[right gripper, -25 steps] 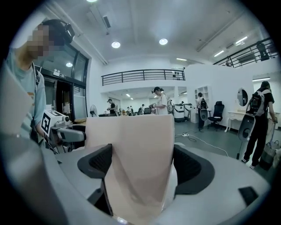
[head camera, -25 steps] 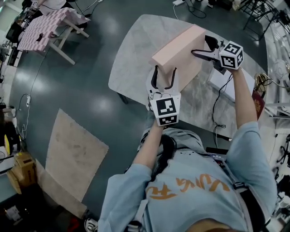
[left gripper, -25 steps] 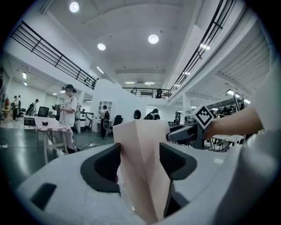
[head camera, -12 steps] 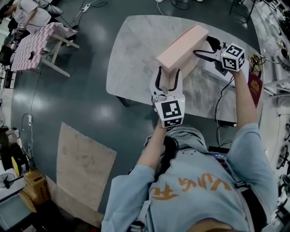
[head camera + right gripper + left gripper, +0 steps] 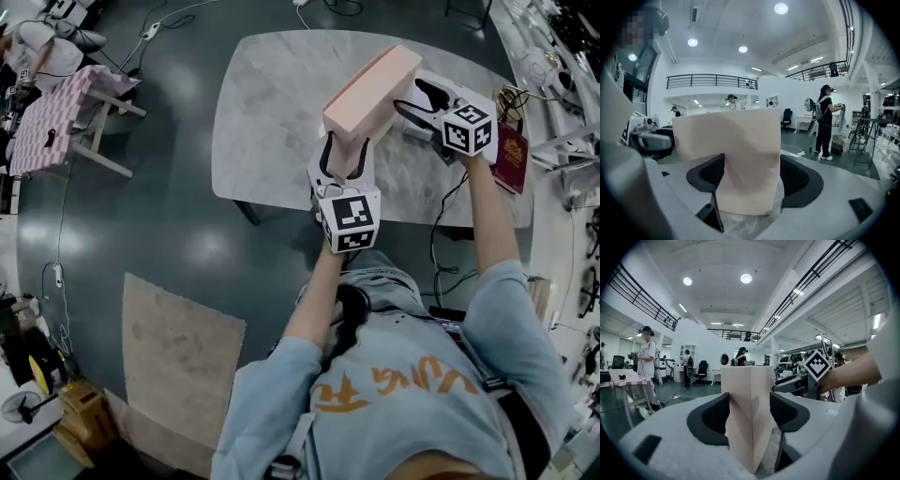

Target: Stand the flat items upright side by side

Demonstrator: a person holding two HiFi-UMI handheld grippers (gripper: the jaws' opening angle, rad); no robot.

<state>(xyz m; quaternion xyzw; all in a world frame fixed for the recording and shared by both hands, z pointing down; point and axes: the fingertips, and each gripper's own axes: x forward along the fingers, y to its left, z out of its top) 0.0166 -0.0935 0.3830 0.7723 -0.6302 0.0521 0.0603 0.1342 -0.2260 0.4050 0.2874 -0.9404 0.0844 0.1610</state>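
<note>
One grey marble table [image 5: 272, 122] carries everything here, and the largest thing on it is a long pink box [image 5: 370, 89], which stands on the right half and runs from near the near edge toward the far right corner. In the left gripper view, marble shows at the foot of the box, and its near upright corner points straight at the camera. The left gripper [image 5: 345, 150] holds that near end, with both dark pads pressed against the box's two faces. The right gripper [image 5: 410, 94] comes in from the right side, further along the box. Its jaws are closing, the box fills the gap between them, and each pad meets a face of it. A white flat item [image 5: 424, 134] lies on the table just beside the box and under the right gripper, only partly visible. A small red booklet [image 5: 512, 150] lies at the right edge, apart from the box.
</note>
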